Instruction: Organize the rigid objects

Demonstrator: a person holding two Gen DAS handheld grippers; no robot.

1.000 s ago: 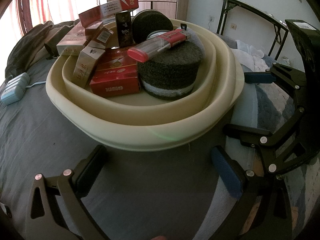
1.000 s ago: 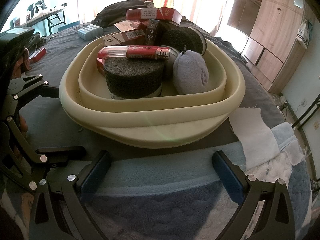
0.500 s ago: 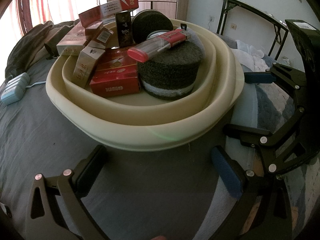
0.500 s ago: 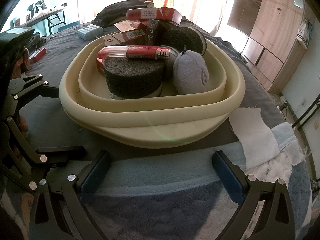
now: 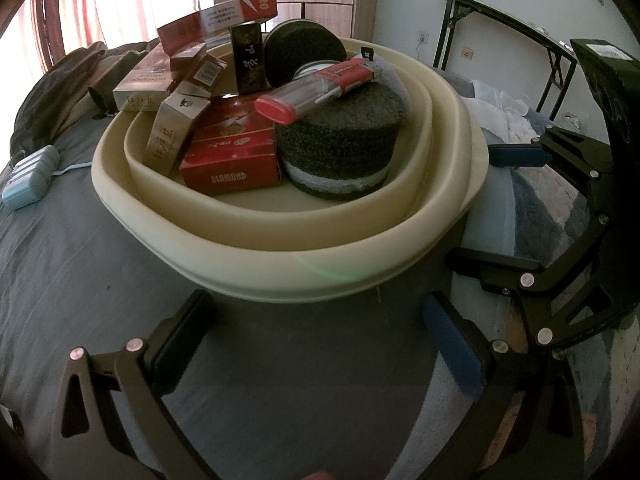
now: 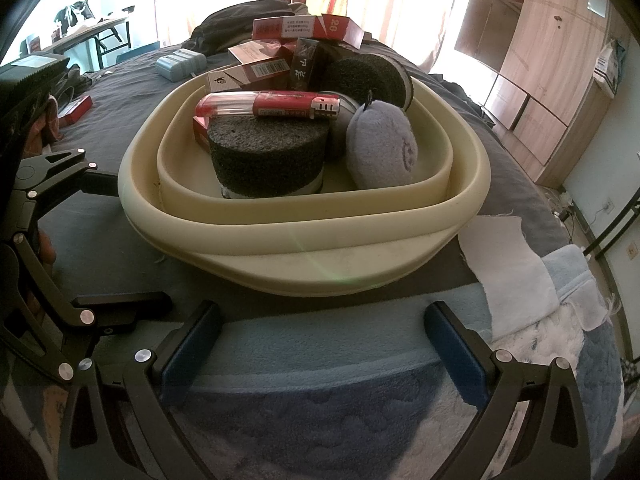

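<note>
Just beyond each empty, spread claw sits the loaded basin

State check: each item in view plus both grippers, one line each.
left hand-held gripper: open, empty, short of the basin
right hand-held gripper: open, empty, short of the basin
cream basin: upright on the bed, loaded
big red lighter: lying flat on the foam block
dark foam block: upright in the basin
DIAMOND box: flat, closed
blue plush pouch: leaning against the inner wall

Left tool and right tool side by side, jaws wide, empty.
</note>
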